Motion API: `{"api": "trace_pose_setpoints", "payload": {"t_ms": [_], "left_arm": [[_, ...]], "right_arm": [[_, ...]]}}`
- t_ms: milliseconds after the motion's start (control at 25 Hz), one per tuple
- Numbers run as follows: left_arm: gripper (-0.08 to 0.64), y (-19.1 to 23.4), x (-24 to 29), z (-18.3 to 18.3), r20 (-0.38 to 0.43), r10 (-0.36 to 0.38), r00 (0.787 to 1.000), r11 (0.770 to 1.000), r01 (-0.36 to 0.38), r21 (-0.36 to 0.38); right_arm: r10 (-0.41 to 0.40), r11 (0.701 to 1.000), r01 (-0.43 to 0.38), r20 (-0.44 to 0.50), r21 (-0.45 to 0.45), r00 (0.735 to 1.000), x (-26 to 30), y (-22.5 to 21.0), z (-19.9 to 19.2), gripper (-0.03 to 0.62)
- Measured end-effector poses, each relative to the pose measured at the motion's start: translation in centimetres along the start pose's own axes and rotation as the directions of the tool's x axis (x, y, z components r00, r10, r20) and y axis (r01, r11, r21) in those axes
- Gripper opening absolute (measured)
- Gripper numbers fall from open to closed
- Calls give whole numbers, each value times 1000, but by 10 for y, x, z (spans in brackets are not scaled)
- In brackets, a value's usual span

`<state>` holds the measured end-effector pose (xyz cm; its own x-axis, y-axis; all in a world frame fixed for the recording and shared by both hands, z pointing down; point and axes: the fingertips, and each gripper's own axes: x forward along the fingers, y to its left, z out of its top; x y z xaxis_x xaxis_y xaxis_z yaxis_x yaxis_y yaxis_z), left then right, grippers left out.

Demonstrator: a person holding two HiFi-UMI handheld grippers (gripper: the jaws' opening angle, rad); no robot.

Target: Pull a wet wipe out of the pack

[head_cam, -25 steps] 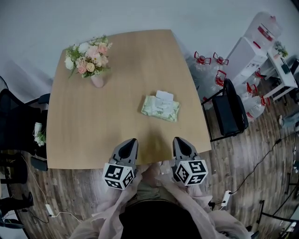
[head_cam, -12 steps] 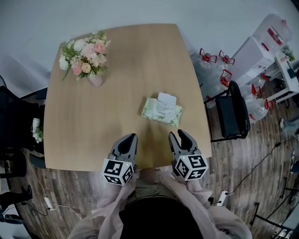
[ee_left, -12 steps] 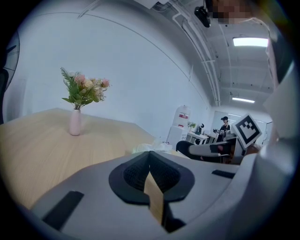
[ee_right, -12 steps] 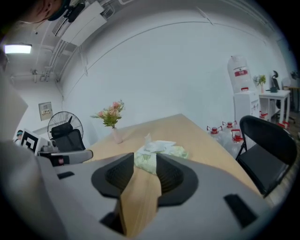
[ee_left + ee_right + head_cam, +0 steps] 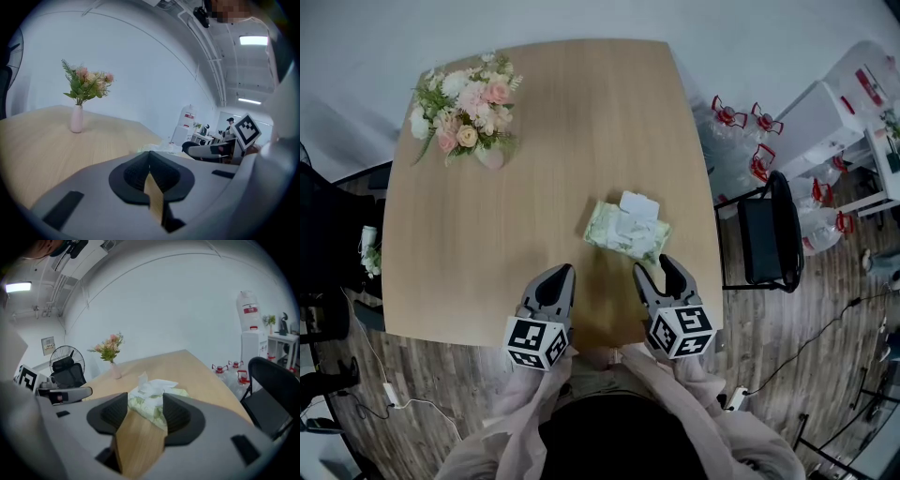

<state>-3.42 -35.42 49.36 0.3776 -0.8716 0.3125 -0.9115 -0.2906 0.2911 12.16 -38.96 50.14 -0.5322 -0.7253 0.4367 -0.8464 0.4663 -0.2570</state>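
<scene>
Wipe pack (image 5: 626, 231) just ahead of R claw (image 5: 656, 266), jaws just opened, empty; L claw (image 5: 560, 274) closed.

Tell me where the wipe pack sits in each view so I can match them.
Head view: wipe pack, just right of centre.
Left gripper view: only a pale sliver near centre.
Right gripper view: low centre, a wipe sticking up.
Shared landmark: flower vase, left of the pack in every view.
</scene>
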Motion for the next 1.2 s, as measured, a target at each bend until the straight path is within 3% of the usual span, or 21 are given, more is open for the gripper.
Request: {"api": "trace_pose_setpoints", "payload": {"t_ms": [480, 760, 1200], "left_arm": [[11, 14, 19, 3, -1, 41, 999, 999, -41, -24], [11, 20, 31, -2, -25, 52, 998, 998, -53, -37], [11, 24, 43, -8, -43, 60, 997, 996, -63, -56]], "right_arm": [[22, 1000, -23, -54, -9, 998, 35, -12, 1, 245], [35, 997, -39, -60, -60, 998, 51, -12, 6, 242], [58, 990, -69, -93, -119, 994, 67, -12, 4, 178]]}}
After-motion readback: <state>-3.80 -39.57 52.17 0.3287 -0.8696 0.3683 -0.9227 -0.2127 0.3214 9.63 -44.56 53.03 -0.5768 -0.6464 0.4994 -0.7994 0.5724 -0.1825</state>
